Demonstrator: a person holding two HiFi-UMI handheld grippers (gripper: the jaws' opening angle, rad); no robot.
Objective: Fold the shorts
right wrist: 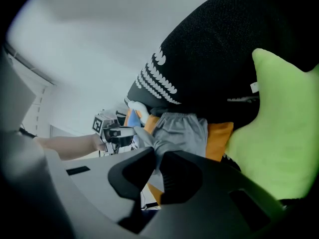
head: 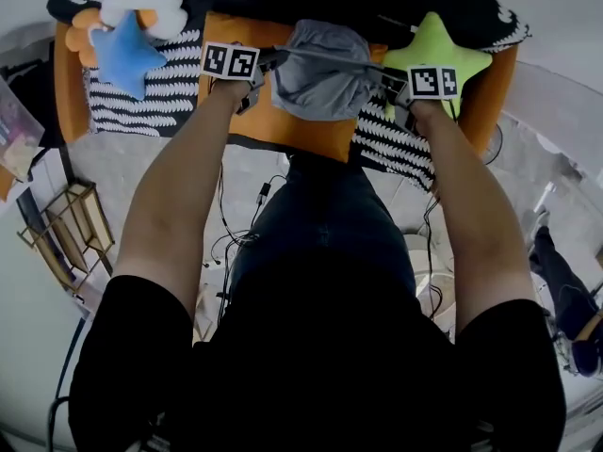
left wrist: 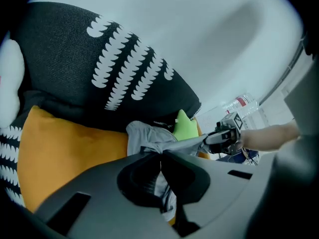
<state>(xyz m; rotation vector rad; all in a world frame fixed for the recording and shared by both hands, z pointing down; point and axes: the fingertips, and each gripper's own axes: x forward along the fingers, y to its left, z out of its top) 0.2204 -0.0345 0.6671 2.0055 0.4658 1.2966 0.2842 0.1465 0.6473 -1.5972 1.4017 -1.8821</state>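
Grey shorts (head: 320,81), upper centre of frame, slung over orange cushion (head: 283,125).
Pinched at left edge by left gripper (head: 275,61) and at right edge by right gripper (head: 386,80), both sets of jaws clamped on cloth; drawn taut, presumably to line up an even fold. Green star pillow (head: 435,50) just right.
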